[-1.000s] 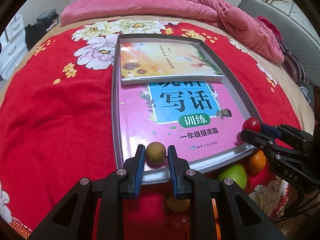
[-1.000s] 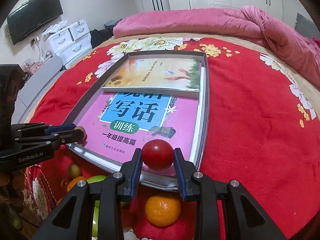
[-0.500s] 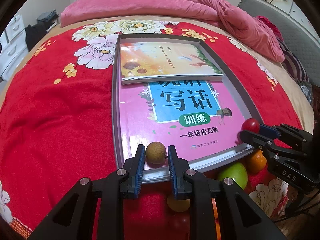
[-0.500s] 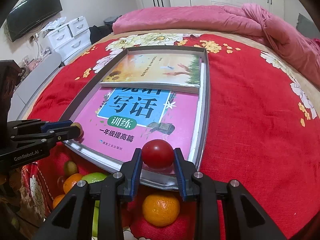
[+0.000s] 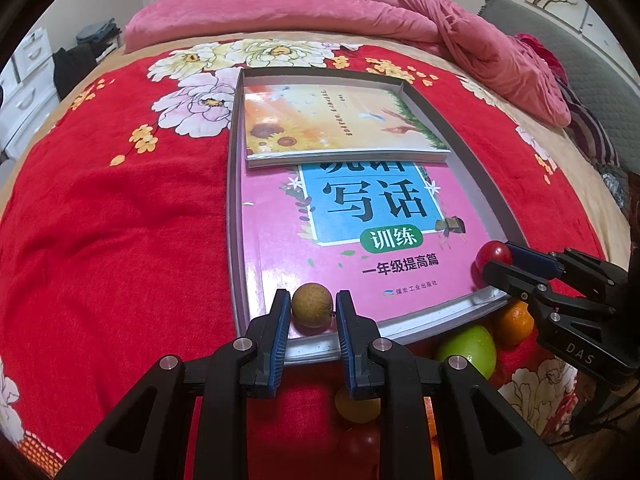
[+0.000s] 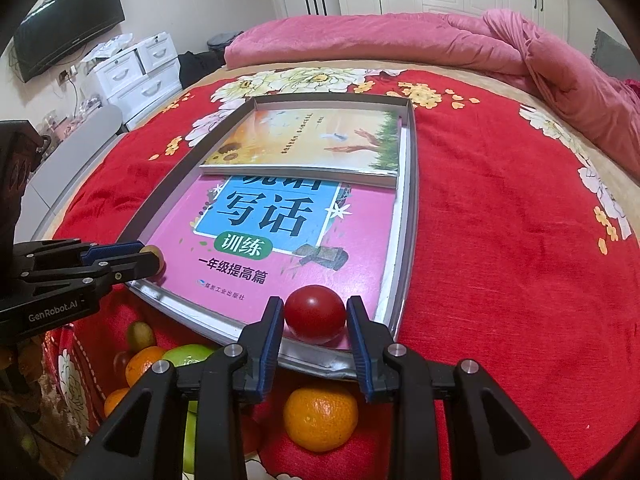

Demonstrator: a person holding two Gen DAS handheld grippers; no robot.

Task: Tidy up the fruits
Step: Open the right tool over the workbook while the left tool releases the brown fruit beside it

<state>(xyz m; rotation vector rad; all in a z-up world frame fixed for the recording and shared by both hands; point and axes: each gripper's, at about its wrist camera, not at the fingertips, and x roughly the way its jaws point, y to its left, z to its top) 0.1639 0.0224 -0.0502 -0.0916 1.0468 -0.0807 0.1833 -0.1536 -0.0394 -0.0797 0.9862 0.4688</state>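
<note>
My left gripper [image 5: 312, 314] is shut on a small round brown fruit [image 5: 312, 304], held over the near left corner of the grey tray [image 5: 235, 208]. My right gripper [image 6: 315, 320] is shut on a glossy red fruit [image 6: 315, 311] at the tray's [image 6: 413, 200] near right corner. Each wrist view also shows the other gripper from the side. The right gripper [image 5: 498, 260] appears with its red fruit [image 5: 493, 253], and the left gripper [image 6: 154, 259] with its brown fruit [image 6: 159, 258]. Both fruits sit just above, or on, the pink book [image 5: 360, 240].
A second book with sunflowers [image 5: 336, 124] lies on the pink one at the tray's far end. Loose fruit lies below the tray's near rim: a green apple [image 5: 468, 350], oranges [image 6: 320, 420] [image 5: 516, 322] and a yellow fruit [image 5: 356, 404]. A red floral blanket [image 5: 120, 220] covers the bed.
</note>
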